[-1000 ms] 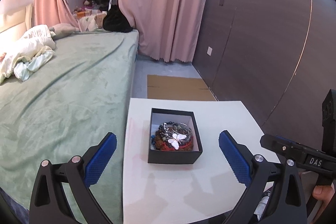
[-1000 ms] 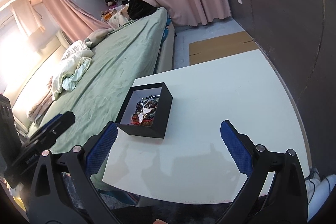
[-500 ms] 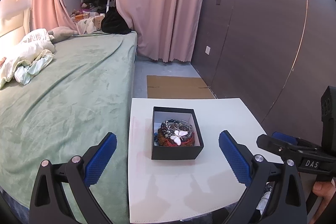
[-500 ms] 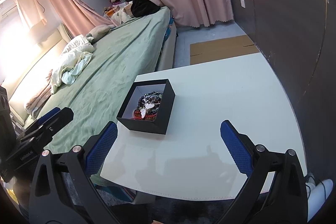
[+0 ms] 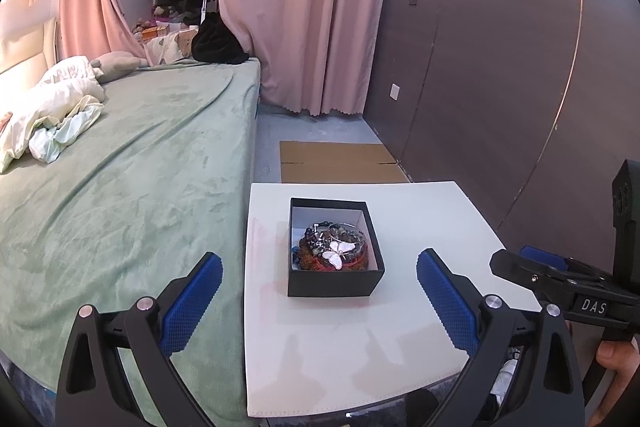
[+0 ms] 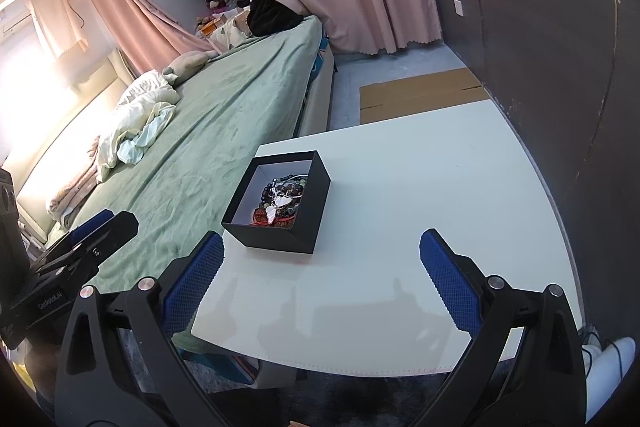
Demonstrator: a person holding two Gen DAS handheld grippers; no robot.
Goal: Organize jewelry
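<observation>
with both the left gripper (image 5: 319, 301) and right gripper (image 6: 321, 281) held wide apart and empty short of the black box (image 5: 334, 249), the tangled jewelry (image 5: 333, 247) inside could get snagged and the whole clump dragged out together

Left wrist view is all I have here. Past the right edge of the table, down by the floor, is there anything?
Observer: Yes, the right wrist view shows something white on the floor past the table corner; I cannot tell what it is.
Operator: Are the right gripper's fingers open?
Observer: The right gripper is wide open with nothing between its fingers.
Operator: What is on the wall above the headboard?
Observer: A pale cloth hangs there, brightly lit.
</observation>
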